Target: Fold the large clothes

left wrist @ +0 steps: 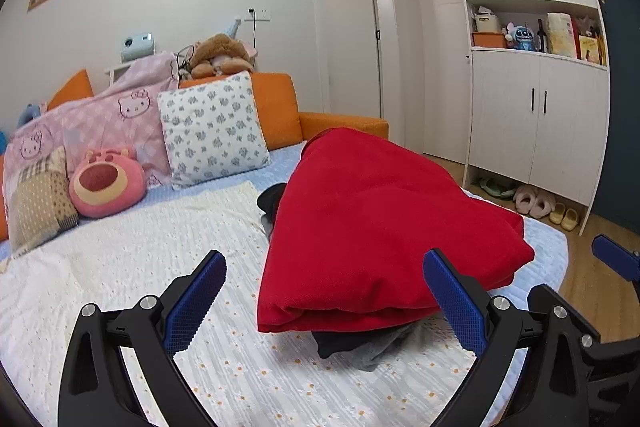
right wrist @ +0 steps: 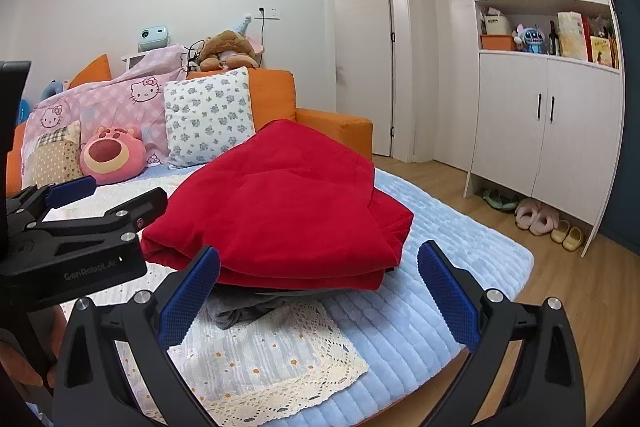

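Red fleece garment (left wrist: 384,227), folded into a thick bundle, lies on the white flowered bedspread (left wrist: 120,307) over dark grey clothing (right wrist: 244,311). Both tools, left (left wrist: 324,299) and right (right wrist: 320,291), gape released just before its near edge. Best to pinch all layers together at the near corners so the fold holds.

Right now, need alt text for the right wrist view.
A folded red garment lies on a bed, over grey clothing that peeks out beneath. The right gripper is open and empty just in front of it; the left gripper is at the left edge.
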{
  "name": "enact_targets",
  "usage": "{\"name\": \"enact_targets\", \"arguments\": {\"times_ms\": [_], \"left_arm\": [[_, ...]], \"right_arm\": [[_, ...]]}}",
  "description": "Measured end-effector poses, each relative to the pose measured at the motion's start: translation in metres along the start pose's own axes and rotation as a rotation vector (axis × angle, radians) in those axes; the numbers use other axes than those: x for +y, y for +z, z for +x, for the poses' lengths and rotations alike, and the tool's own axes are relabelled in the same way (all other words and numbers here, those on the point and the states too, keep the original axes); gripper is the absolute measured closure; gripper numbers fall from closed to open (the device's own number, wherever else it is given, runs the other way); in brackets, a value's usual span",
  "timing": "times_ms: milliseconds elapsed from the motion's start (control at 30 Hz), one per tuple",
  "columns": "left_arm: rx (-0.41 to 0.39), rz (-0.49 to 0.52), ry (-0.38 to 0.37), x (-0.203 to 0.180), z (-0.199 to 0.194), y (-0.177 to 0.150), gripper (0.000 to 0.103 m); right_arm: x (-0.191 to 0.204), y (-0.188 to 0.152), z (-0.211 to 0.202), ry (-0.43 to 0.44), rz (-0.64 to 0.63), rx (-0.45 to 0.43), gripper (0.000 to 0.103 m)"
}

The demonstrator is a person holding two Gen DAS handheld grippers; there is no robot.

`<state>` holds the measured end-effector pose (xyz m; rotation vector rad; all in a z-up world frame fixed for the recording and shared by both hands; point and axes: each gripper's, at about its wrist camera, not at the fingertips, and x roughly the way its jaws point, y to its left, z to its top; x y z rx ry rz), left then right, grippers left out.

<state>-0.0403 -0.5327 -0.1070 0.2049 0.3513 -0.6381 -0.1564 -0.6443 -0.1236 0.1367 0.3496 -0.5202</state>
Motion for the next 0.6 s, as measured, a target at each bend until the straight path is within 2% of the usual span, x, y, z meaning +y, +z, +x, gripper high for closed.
{"name": "enact_targets", "arguments": {"times_ms": [133, 167, 600], "left_arm": [[-0.027, 0.015, -0.005, -0.0026, -0.0063, -0.0017, 0.003], [-0.020, 0.014, -0.026, -0.0029, -0.0058, -0.0013, 0.003], [-0.010, 0.044, -0.037, -0.0063, -0.0048, 0.0030, 0.003]], "right_arm": [[-0.0011, -0.0032, 0.0003, -0.001, 0.014, 0.013, 0.005], [-0.0017, -0.0034, 0.0003, 0.000, 0.014, 0.015, 0.005], [-0.0023, -0.0043, 0.0002, 0.004, 0.010, 0.024, 0.005]]}}
